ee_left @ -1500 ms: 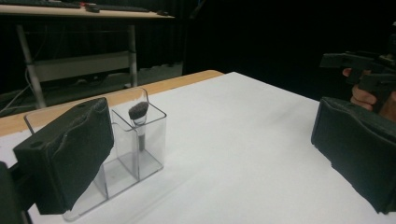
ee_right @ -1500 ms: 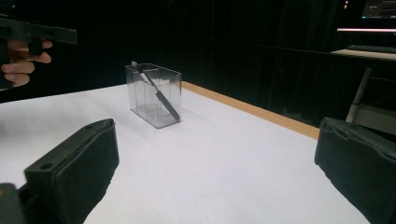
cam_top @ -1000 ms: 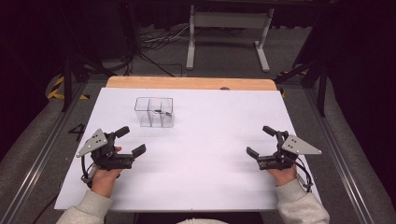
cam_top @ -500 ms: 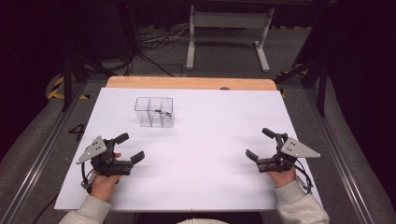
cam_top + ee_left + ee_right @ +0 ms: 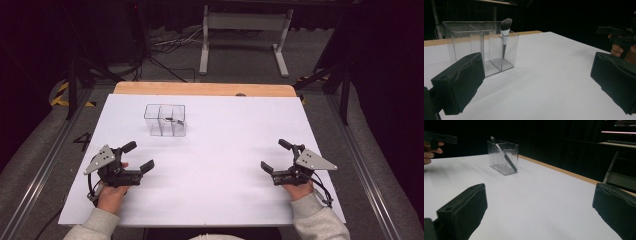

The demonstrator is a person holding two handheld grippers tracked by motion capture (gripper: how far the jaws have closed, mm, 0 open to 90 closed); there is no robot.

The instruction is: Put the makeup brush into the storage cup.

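A clear plastic organizer (image 5: pixel 165 120) with several compartments stands on the white table sheet (image 5: pixel 220 150), left of centre toward the back. A makeup brush (image 5: pixel 504 37) leans inside one compartment of the organizer (image 5: pixel 481 47), bristles up; the brush (image 5: pixel 504 153) also slants inside the organizer (image 5: pixel 503 157) in the right gripper view. My left gripper (image 5: pixel 137 156) rests at the front left, open, holding nothing. At the front right, my right gripper (image 5: pixel 276 155) is open too, with nothing between its jaws. Both point toward the table's middle.
A wooden strip (image 5: pixel 200 89) runs along the table's far edge. Beyond it stand a metal stand (image 5: pixel 245 35) and floor cables (image 5: pixel 160 45). Metal rails (image 5: pixel 45 165) flank the table on both sides.
My left hand has drawn back slightly toward the front edge. The right gripper has barely shifted. Both stay open.
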